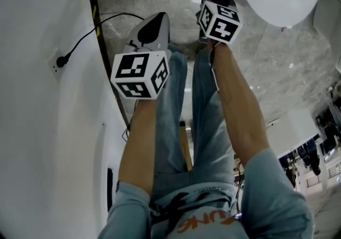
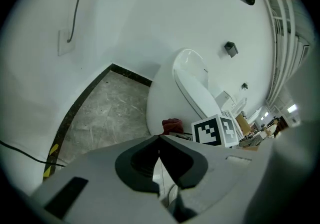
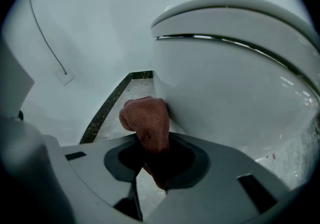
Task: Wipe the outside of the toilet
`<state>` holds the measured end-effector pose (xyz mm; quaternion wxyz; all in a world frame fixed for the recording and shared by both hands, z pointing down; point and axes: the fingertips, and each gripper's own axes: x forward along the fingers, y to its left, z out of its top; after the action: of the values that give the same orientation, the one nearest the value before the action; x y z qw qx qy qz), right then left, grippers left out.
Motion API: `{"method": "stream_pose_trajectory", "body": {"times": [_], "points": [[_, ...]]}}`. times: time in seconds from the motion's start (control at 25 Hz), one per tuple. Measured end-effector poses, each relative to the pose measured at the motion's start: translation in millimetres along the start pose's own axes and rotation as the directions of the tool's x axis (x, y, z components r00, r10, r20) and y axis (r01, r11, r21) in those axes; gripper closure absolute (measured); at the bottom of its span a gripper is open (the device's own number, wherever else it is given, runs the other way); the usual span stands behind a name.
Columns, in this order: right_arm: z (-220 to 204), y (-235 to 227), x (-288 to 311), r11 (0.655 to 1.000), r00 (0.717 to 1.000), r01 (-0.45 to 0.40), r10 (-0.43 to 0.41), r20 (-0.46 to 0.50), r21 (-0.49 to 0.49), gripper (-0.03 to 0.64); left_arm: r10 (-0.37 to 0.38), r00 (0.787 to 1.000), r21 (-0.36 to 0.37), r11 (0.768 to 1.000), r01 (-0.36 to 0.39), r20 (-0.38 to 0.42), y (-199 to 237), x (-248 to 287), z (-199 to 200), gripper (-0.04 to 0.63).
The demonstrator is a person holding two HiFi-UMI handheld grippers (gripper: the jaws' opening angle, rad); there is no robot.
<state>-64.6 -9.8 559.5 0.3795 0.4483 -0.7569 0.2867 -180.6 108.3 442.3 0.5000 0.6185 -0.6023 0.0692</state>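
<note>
Our right gripper (image 3: 153, 157) pinched a reddish-brown cloth (image 3: 147, 122), its bunched end touching the lower outside of the white toilet (image 3: 227, 86) near the wall. Our left gripper (image 2: 159, 140), jaws pressed together on nothing, hung apart over the grey stone floor (image 2: 107, 113).

The cloth (image 3: 147, 120), clamped in the right gripper (image 3: 150, 155), touches the toilet bowl (image 3: 225, 93) low down (the left gripper (image 2: 159, 138) hangs apart, nearer the wall (image 2: 125, 18)).
</note>
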Motion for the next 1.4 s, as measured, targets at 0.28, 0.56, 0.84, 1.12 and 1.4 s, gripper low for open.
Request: {"method": "stream_pose_trajectory", "body": {"times": [0.28,0.56,0.84,1.12,1.4], "points": [[-17.8,-29.5,-17.8,1.000,1.000,0.013,-0.013,-0.007,0.018,0.520,-0.010,1.000,0.023,1.000,0.010,-0.008,-21.0,8.7,-6.9,0.598],[-30.9,-49.6,-32.6,1.000,1.000,-0.008,0.008,-0.013,0.025,0.518,-0.029,0.999,0.068,0.997,0.032,-0.043,-60.5,23.6,-22.9,0.598],[-43.7,-80.7,-48.1,0.999,0.999,-0.043,0.042,-0.031,-0.026,0.517,-0.032,0.998,0.092,0.995,0.037,-0.052,-103.0,38.3,-33.3,0.598],[-57.5,-111.1,-59.6,0.992,0.996,-0.068,0.061,-0.060,-0.104,0.518,-0.023,0.997,0.091,0.995,0.030,-0.076,-141.1,62.2,-54.4,0.598],[-61.5,-153.1,-69.2,0.972,0.993,-0.105,0.093,-0.067,-0.208,0.517,-0.021,0.992,0.122,0.992,0.037,-0.124,-186.6,94.0,-74.0,0.597]]}}
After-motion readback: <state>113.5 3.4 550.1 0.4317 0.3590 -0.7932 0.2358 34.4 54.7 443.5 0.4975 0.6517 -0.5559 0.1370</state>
